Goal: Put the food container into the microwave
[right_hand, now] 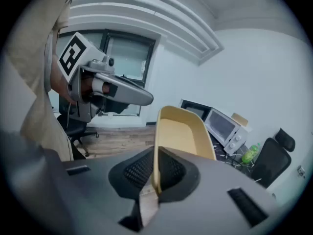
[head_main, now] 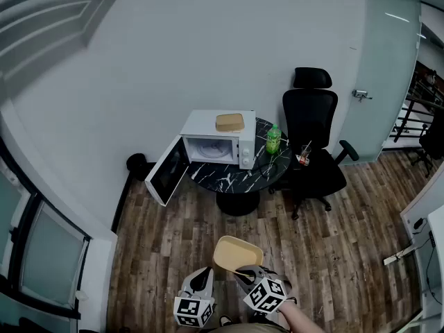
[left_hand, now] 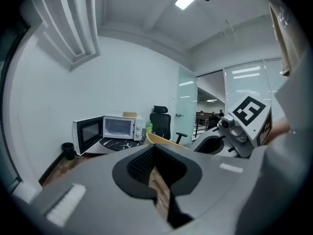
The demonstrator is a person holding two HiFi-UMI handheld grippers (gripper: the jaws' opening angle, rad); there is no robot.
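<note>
Now: food container in the air, microwave well ahead

The tan food container (head_main: 238, 253) hangs over the wood floor, one rim wall pinched between the jaws of the right gripper (head_main: 243, 274). Gripped by one edge only, it could tilt or slip on the way — my judgement. The microwave (head_main: 216, 147) stands at the table's (head_main: 239, 177) left edge, door open. The left gripper (head_main: 202, 281) is low beside it, jaws together, empty.

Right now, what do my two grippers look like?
The left gripper and right gripper are smooth grey shells with black textured pads inside the jaws. Each carries a white cube with black square markers.
</note>
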